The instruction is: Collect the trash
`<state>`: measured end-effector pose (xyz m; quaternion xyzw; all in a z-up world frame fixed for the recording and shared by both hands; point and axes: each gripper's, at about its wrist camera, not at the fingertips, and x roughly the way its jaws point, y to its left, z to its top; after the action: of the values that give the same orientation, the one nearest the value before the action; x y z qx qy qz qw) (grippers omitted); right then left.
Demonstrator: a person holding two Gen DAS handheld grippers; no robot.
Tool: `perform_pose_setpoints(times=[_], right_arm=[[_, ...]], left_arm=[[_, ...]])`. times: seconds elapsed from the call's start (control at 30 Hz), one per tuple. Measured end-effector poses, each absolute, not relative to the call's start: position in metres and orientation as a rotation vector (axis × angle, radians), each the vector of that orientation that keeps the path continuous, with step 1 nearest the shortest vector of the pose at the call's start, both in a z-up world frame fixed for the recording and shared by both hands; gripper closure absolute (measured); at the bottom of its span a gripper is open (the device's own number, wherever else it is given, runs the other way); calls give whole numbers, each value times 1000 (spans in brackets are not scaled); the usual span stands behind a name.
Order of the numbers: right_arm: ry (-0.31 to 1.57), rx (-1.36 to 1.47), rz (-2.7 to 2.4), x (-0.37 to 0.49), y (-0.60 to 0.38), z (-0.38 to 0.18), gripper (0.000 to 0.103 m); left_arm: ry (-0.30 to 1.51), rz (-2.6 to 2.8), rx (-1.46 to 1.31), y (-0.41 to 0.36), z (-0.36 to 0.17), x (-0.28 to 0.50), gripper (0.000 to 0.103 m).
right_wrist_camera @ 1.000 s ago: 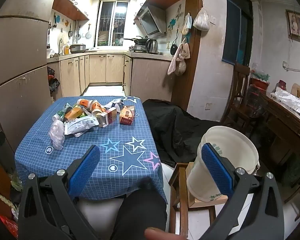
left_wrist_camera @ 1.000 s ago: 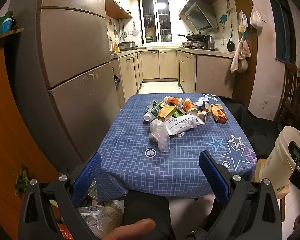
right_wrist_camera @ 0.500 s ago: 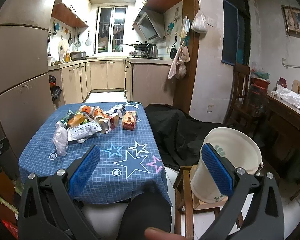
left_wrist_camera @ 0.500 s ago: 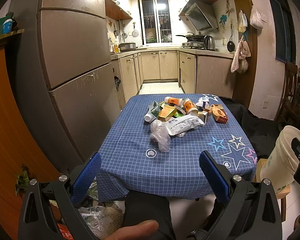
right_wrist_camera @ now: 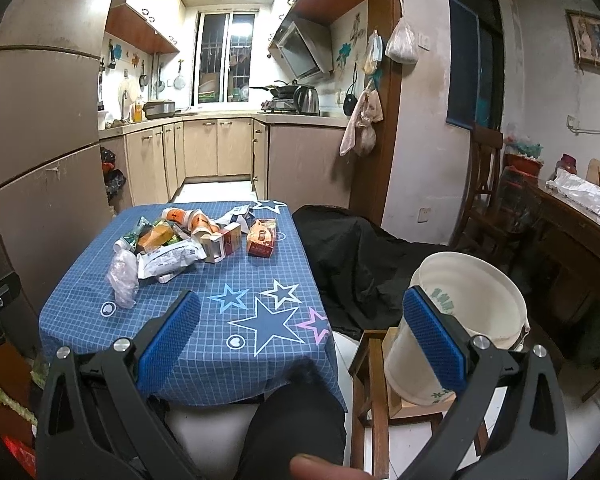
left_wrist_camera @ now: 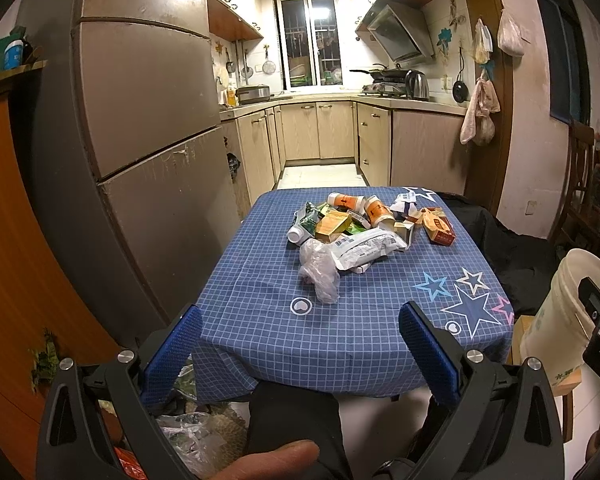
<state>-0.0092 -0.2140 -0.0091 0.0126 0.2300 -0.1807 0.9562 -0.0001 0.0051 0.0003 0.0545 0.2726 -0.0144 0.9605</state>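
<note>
A heap of trash lies on the far half of the blue checked tablecloth: orange cups, small cartons, a white wrapper and a crumpled clear bag. The same heap of trash shows in the right wrist view. A white bucket stands on a wooden stool right of the table. My left gripper is open before the table's near edge, holding nothing. My right gripper is open too, between the table corner and the bucket.
A tall brown fridge rises left of the table. Dark cloth covers something right of the table. Kitchen cabinets line the back. A wooden chair and a sideboard stand at the right. Bags lie on the floor at the lower left.
Both grippers have drifted slightly; the right view has tilted a little so the table sits lower in it. Nothing was grasped or released.
</note>
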Motion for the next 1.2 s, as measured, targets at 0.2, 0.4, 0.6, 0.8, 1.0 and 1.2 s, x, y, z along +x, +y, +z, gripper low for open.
perform_pose_setpoints(times=[0.2,0.4,0.6,0.8,1.0,1.2], right_arm=[[466,25,-366,-9,-214,-9,5],[471,29,-366,-9,-215,-10,5],[473,29,-363,-9,-216,-11,5],[483,31,-359,-7,-216,-13,5],[460,41,-377,-4,-221,-7,5],[445,32,-398,10,-223,-3,5]], left_arm=[[551,-28,112,3,0,-1,5],[550,-29,114,3,0,-1,5],[555,-30,114,2,-3,-1,5],[549,-30,116,4,-3,-1,5],[574,-35,105,5,-6,5,5],[570,6,107,12,-5,23,5]])
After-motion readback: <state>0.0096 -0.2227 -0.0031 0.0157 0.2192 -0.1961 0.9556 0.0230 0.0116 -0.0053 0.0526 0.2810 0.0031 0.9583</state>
